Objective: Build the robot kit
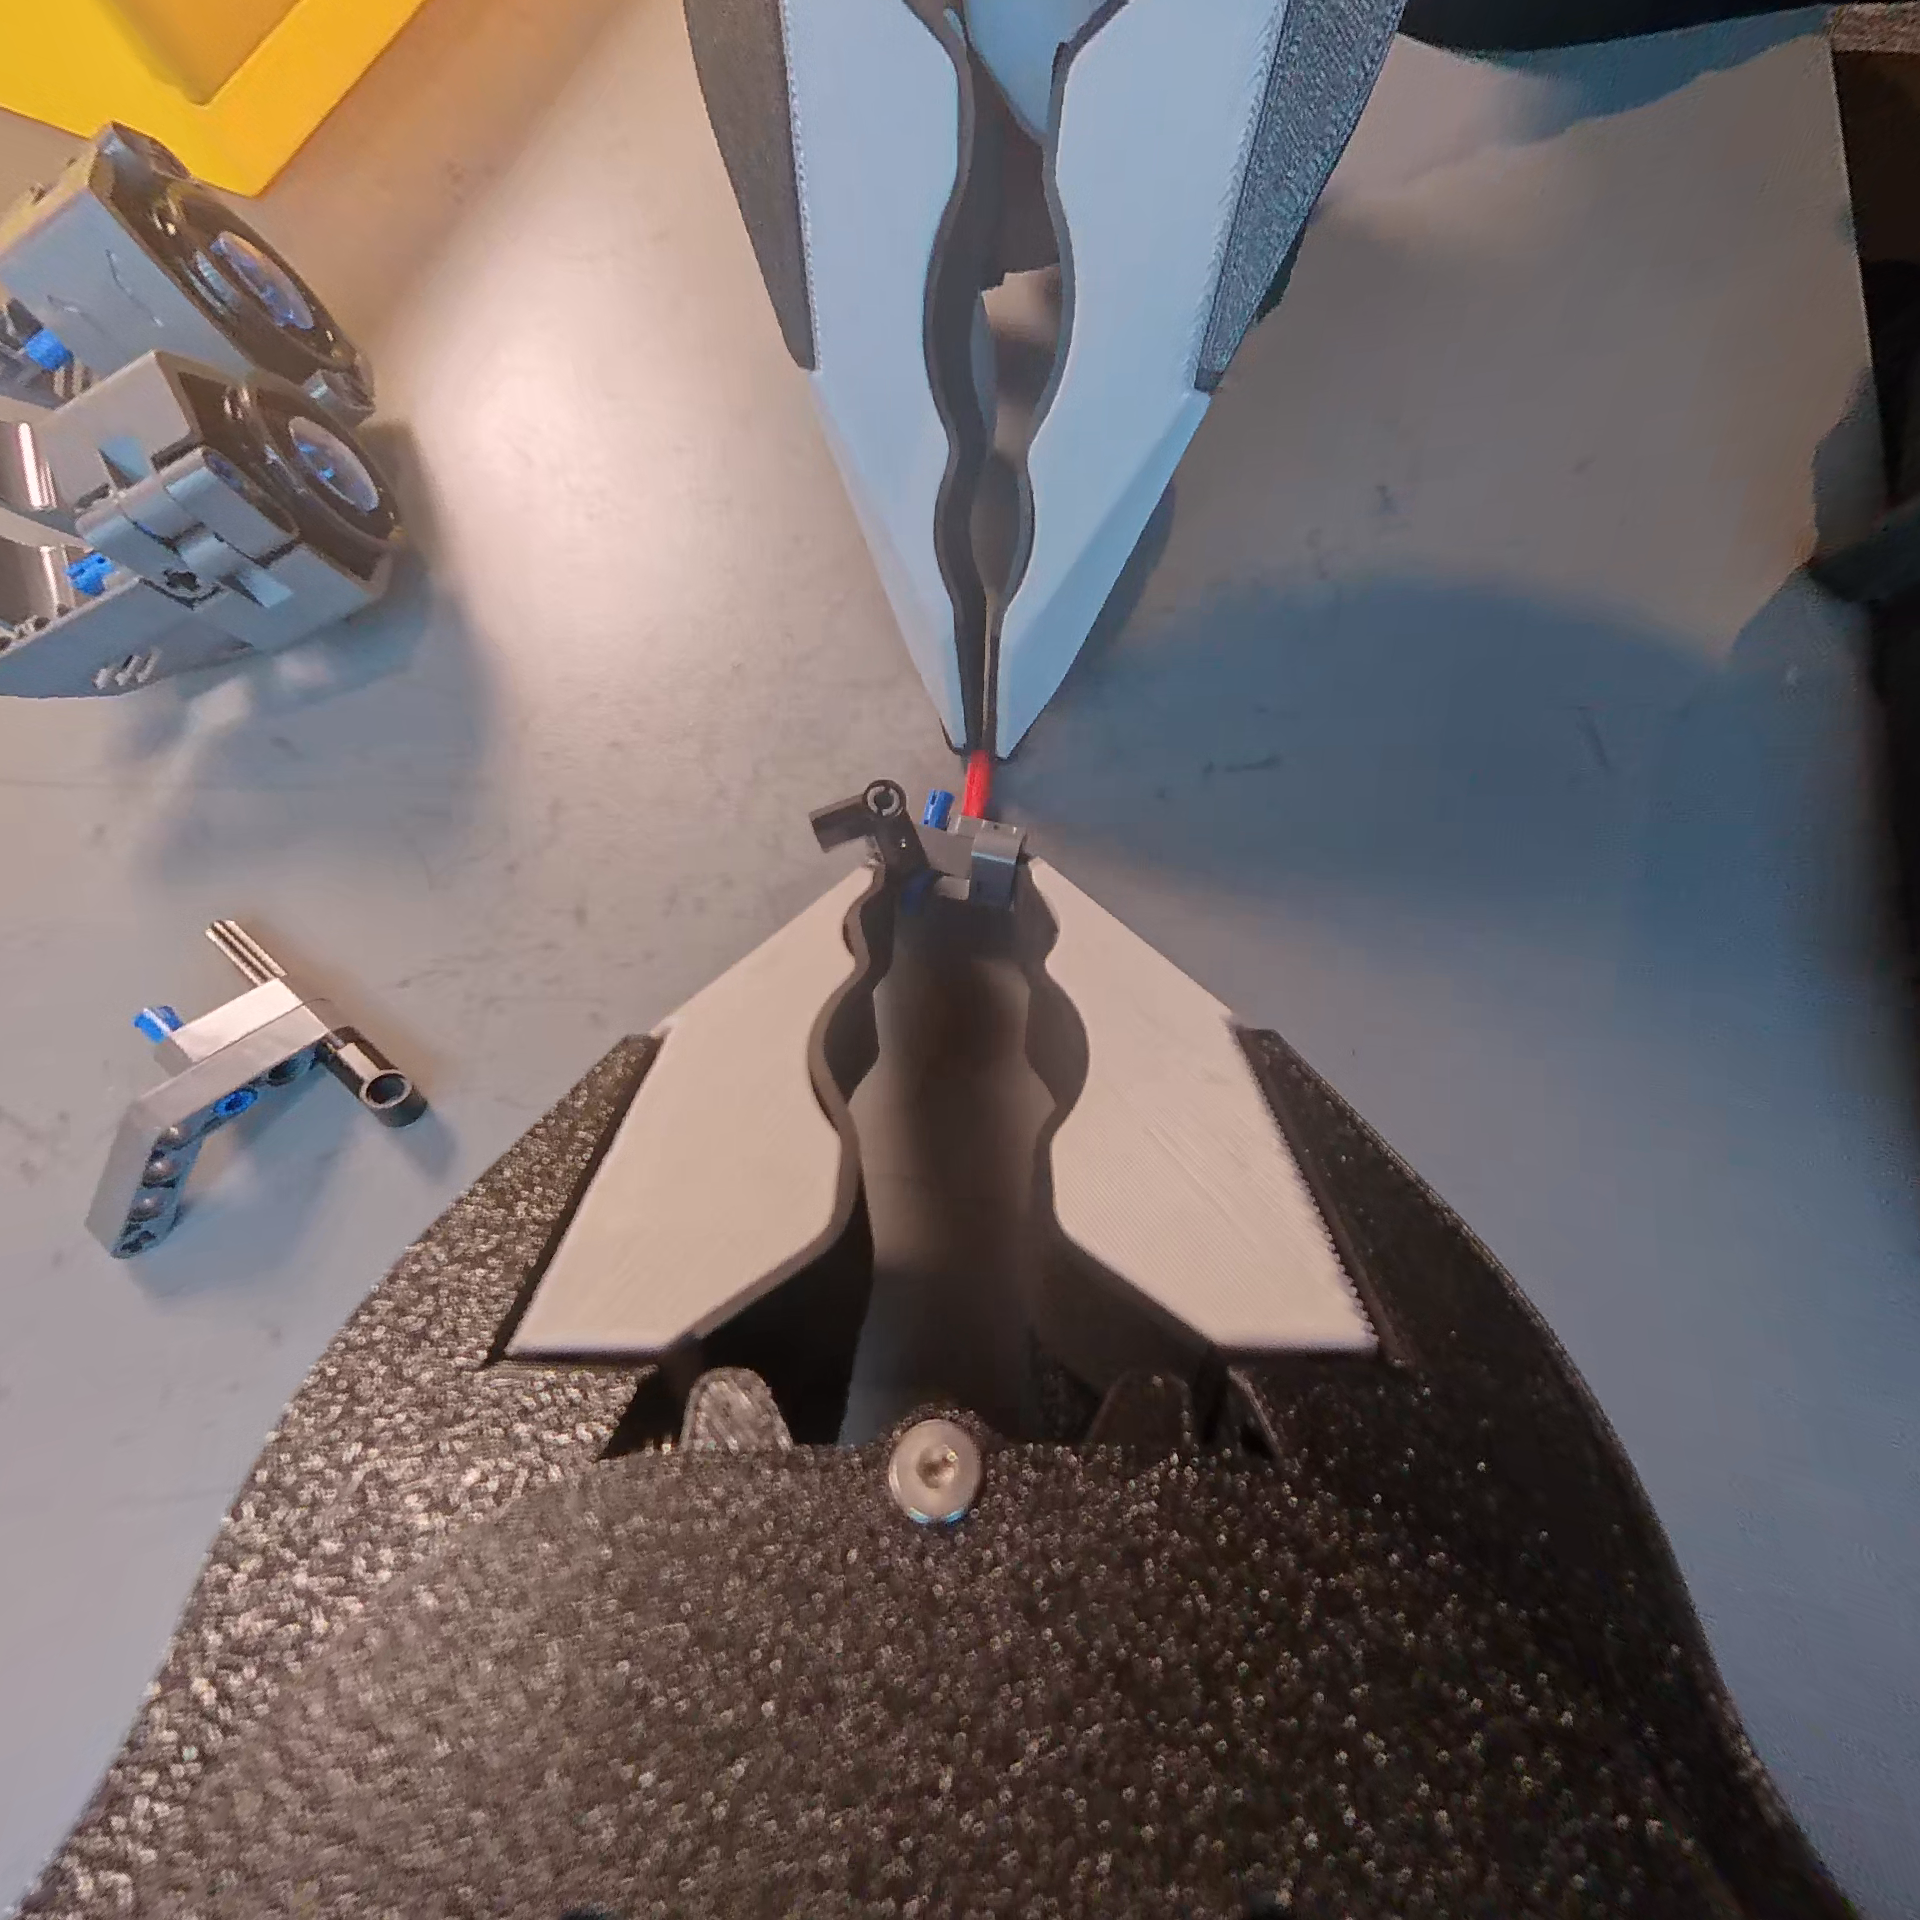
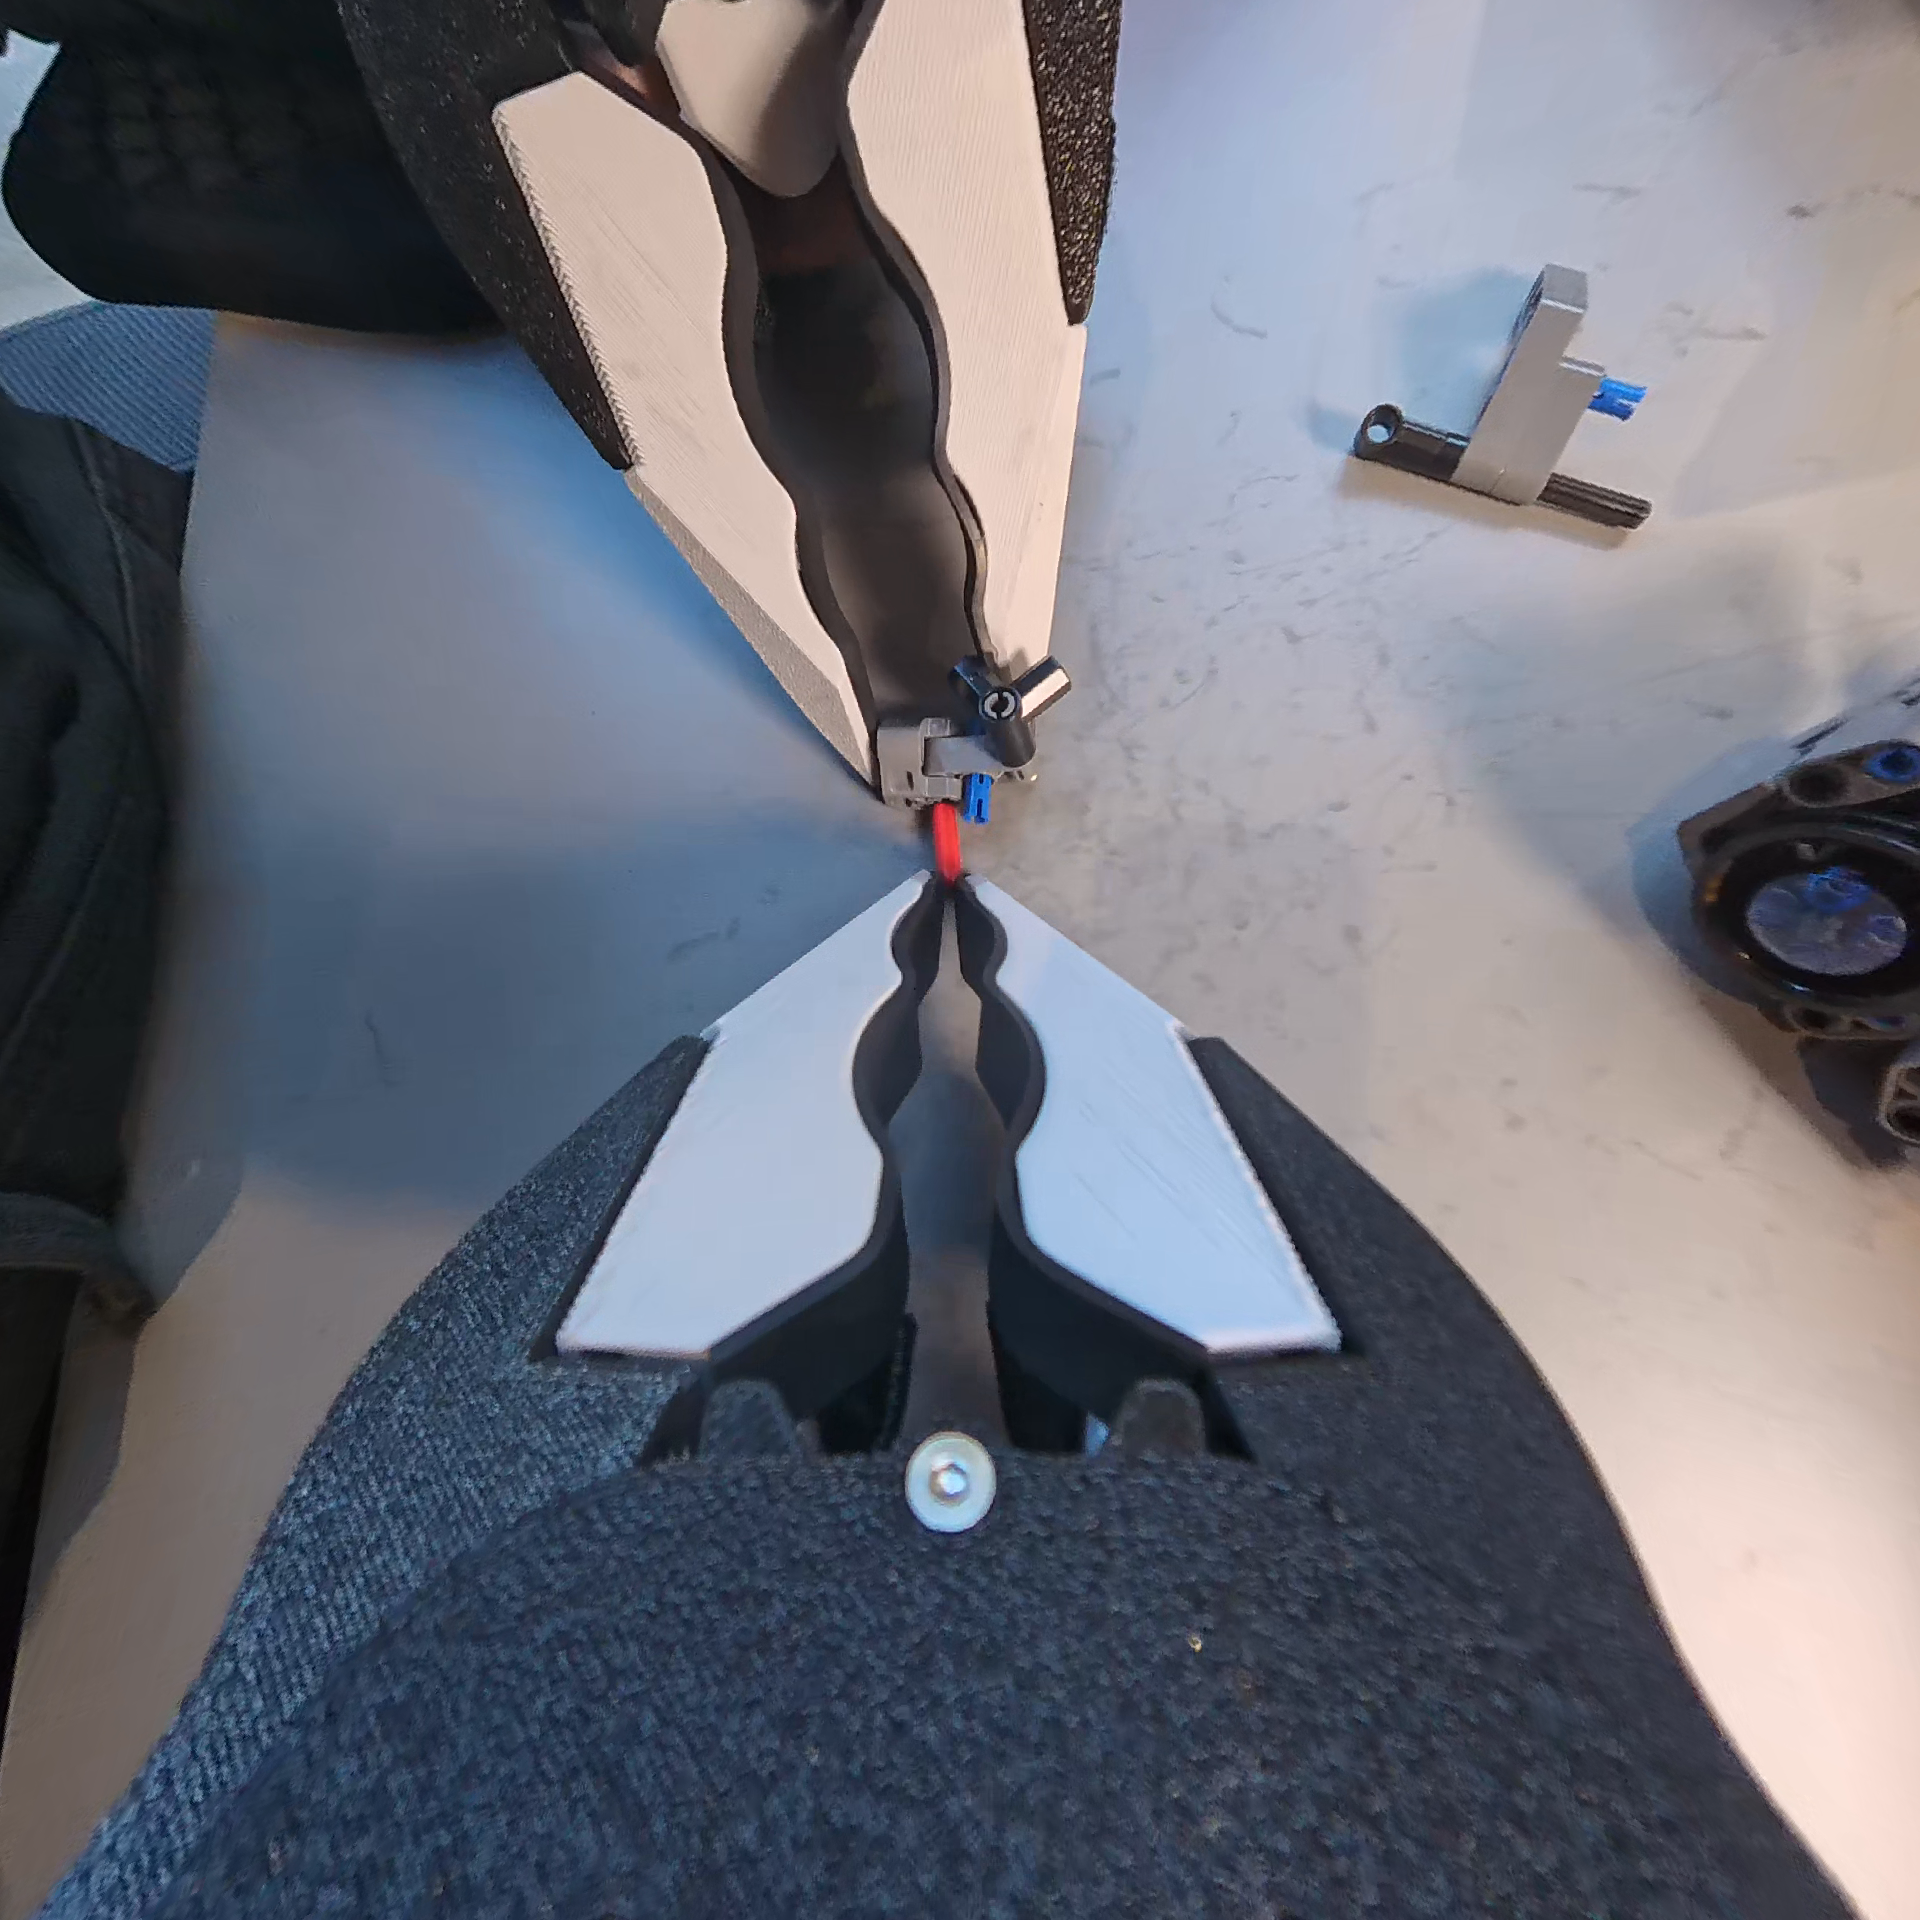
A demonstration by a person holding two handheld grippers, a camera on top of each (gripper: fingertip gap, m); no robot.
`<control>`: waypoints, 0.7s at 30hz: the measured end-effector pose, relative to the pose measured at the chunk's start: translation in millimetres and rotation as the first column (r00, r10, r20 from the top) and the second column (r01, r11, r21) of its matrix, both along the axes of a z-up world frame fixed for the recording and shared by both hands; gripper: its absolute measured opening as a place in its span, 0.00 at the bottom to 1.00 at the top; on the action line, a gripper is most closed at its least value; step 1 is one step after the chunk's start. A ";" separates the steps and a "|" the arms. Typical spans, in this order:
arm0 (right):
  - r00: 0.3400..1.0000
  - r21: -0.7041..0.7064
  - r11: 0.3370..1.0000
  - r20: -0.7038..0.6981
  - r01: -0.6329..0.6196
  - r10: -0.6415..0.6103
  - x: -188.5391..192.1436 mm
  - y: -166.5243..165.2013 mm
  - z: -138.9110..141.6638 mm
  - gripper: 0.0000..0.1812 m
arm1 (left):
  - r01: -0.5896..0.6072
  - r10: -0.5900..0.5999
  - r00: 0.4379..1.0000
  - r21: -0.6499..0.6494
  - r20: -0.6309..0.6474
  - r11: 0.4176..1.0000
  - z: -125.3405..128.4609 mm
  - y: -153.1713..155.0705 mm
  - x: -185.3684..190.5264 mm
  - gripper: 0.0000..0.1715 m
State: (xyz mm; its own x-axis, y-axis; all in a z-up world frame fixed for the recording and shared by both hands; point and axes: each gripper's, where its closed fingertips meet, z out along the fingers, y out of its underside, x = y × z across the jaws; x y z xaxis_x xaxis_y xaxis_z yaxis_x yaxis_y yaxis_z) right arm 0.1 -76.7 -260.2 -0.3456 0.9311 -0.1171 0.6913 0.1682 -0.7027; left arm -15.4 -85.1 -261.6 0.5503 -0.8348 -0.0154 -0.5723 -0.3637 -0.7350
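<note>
Pale grey tabletop [image 1: 623, 499], scuffed and speckled, lit from above with soft shadows under both tools.

Left hand-held gripper [image 1: 951, 883]: fingers drawn in around a small grey-and-black brick sub-assembly [image 1: 935, 847], which sits at the very tips. A black angled connector and a blue pin project from it on the side away from the grey block. The grip appears firm; the fingers are closed as far as the part allows, with a gap behind the tips.

Right hand-held gripper [image 2: 948, 878]: fingertips pinched nearly together on a thin red axle [image 2: 943, 836]. Only a short length of the axle shows between the tips and the sub-assembly.

Key relation: the two tools face each other tip to tip. The red axle's long axis runs along the line from the right tool's tips straight toward the grey block held by the left, and its far end meets or enters that block; how deep it sits cannot be told. Both tools are equally close to the joint.

Surroundings: a second grey L-shaped assembly [image 1: 260, 1070] with black axle and blue pin lies flat, well apart from the tools. A larger grey unit with round black housings [image 1: 208, 343] stands further off, near a yellow tray [image 1: 249, 94]. Dark fabric [image 2: 83, 727] lies at the tabletop edge.
</note>
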 end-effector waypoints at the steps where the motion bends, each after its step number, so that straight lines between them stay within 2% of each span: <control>1: 1.000 0.004 1.000 0.001 -0.001 0.001 0.1 0.0 -0.1 0.00 | 0.000 0.000 1.000 0.000 0.000 1.000 0.1 0.0 -0.1 0.13; 9: 1.000 0.033 0.999 0.004 -0.009 0.009 1.0 -0.6 0.6 0.05 | 0.000 0.000 1.000 -0.003 0.002 1.000 0.0 -0.1 0.1 0.13; 16: 0.999 0.088 0.995 -0.009 -0.052 0.053 -1.2 -1.7 1.0 0.04 | 0.000 0.000 1.000 -0.004 0.003 1.000 -0.1 0.1 0.1 0.13; 21: 0.998 0.062 0.996 0.002 -0.058 0.058 -2.9 -3.4 -0.5 0.02 | 0.000 0.000 1.000 -0.004 0.003 1.000 -0.2 0.3 0.2 0.13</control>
State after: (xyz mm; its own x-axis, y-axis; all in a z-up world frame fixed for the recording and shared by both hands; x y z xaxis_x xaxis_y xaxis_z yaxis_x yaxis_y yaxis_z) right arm -2.8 -80.0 -260.6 -0.3992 0.9149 -0.0597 0.6791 0.2513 -0.6897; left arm -15.2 -84.9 -261.8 0.5505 -0.8347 -0.0109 -0.5703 -0.3665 -0.7351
